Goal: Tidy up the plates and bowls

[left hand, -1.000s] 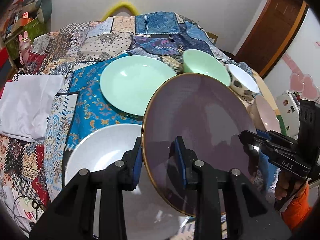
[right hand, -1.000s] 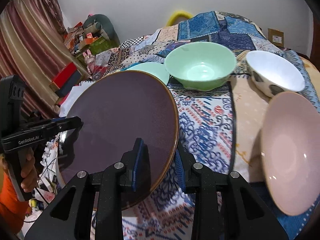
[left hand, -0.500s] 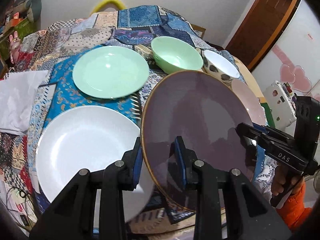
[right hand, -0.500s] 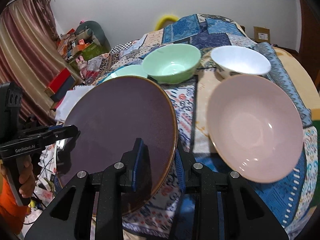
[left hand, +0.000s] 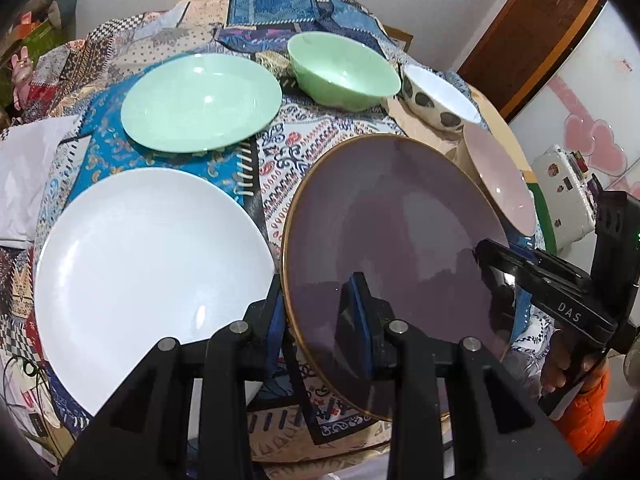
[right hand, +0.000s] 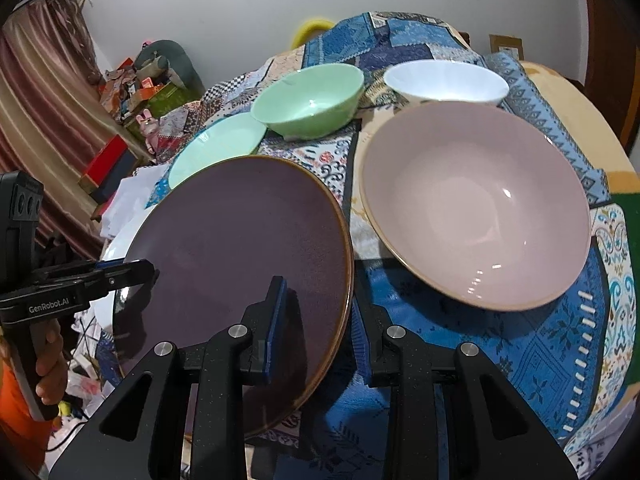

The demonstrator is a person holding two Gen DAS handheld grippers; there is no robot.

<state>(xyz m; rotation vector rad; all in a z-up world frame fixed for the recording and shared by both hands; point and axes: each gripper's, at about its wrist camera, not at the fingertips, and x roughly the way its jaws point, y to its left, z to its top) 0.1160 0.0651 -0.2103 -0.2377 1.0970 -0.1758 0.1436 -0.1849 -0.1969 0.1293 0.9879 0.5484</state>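
Note:
Both grippers hold one dark purple plate (left hand: 392, 236) with a gold rim by opposite edges, above the table's near side. My left gripper (left hand: 318, 304) is shut on its left rim. My right gripper (right hand: 318, 312) is shut on its right rim, where the plate (right hand: 240, 248) fills the lower left. A white plate (left hand: 148, 264) lies to the left of it. A mint plate (left hand: 200, 102), a mint bowl (left hand: 342, 70), a spotted white bowl (left hand: 438, 98) and a pink bowl (right hand: 476, 204) sit further back and right.
A patterned patchwork cloth (left hand: 276, 4) covers the round table. A white folded cloth (left hand: 24, 168) lies at the left edge. A wooden door (left hand: 532, 28) and a white appliance (left hand: 568, 196) stand to the right. Clutter (right hand: 136, 88) fills the far left corner.
Both grippers have pulled back toward the table's near edge with the purple plate held between them. The white plate and the pink bowl have come fully into view.

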